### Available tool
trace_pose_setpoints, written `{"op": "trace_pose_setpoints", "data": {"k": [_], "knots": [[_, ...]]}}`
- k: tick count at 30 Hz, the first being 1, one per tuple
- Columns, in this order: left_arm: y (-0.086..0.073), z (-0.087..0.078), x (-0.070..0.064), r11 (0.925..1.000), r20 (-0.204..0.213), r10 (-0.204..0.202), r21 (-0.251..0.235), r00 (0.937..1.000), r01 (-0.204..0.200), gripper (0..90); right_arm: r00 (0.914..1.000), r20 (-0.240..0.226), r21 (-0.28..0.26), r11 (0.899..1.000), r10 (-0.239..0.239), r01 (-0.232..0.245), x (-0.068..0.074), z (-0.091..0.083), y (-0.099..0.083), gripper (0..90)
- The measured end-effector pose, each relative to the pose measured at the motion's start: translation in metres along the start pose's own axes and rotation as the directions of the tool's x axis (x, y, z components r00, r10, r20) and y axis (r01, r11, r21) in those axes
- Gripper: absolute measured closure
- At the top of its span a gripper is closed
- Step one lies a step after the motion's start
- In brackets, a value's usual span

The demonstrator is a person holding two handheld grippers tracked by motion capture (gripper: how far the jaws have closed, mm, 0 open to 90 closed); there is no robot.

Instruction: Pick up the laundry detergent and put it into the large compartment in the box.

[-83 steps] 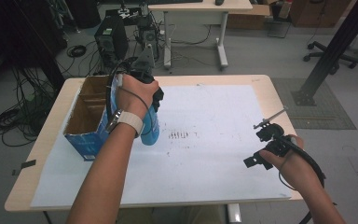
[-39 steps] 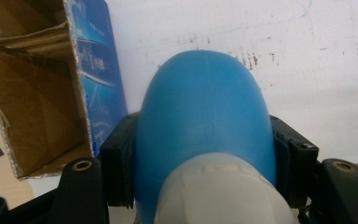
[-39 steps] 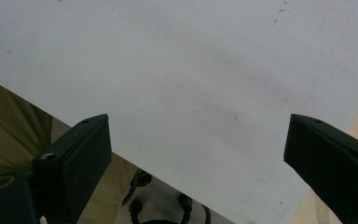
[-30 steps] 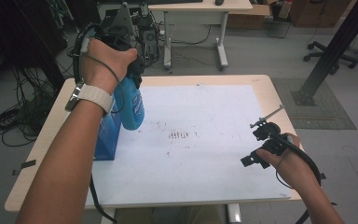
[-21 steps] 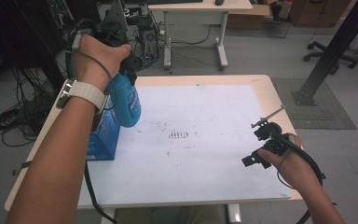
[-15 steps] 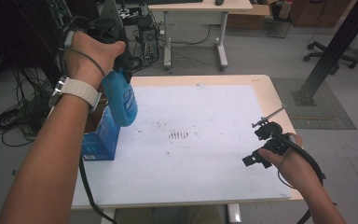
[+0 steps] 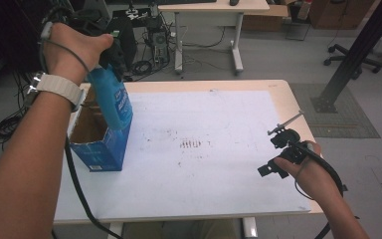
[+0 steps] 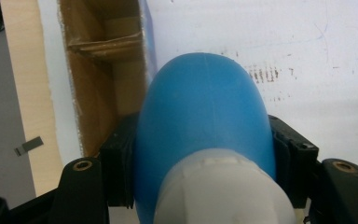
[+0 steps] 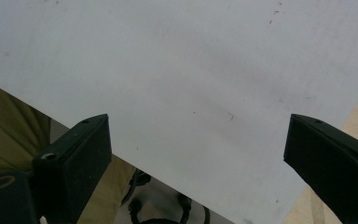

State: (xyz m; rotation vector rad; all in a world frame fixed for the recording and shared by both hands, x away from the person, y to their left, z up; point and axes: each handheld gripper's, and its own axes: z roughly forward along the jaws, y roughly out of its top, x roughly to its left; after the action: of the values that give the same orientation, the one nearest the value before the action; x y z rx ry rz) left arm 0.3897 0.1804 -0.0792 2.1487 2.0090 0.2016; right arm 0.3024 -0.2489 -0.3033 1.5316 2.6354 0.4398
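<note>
A blue plastic bottle point(image 7: 114, 103) with a white collar hangs tilted above an open blue cardboard box point(image 7: 98, 152) at the table's left side. My left gripper point(image 7: 108, 60) is shut on the bottle near its top. In the left gripper view the bottle point(image 8: 200, 116) bulges between the black jaws of that gripper point(image 8: 200, 156), with the box's brown inside point(image 8: 105, 70) below it. My right gripper point(image 7: 271, 154) hovers low over the table's right front part, open and holding nothing. In the right gripper view its jaws point(image 9: 196, 140) stand wide apart over the white sheet.
A white sheet point(image 7: 204, 184) covers most of the wooden table, with small dark marks point(image 7: 191, 144) at its middle. A black cable hangs off the front left. Behind stand a desk point(image 7: 214, 10), floor cables and equipment; a black post point(image 7: 353, 55) rises at right.
My left gripper has lifted the blue bottle up out of the box and carried it higher and leftward. The right gripper has stayed in place.
</note>
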Motion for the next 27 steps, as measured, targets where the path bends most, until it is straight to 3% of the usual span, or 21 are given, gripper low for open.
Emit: {"op": "trace_pose_setpoints", "data": {"k": [13, 27], "knots": [[-0.001, -0.01, 0.026, 0.9994, -0.002, -0.031, -0.015, 0.9995, 0.031, 37.6, 1.0, 0.002, -0.001, 1.0, 0.001, -0.001, 0.001, 0.0, 0.003, 7.7], [0.004, -0.009, 0.051, 0.9979, -0.015, -0.06, -0.026, 0.9981, 0.06, 37.6, 0.9999, 0.003, 0.001, 1.0, 0.014, -0.014, 0.0, 0.0, 0.006, 7.7]]}}
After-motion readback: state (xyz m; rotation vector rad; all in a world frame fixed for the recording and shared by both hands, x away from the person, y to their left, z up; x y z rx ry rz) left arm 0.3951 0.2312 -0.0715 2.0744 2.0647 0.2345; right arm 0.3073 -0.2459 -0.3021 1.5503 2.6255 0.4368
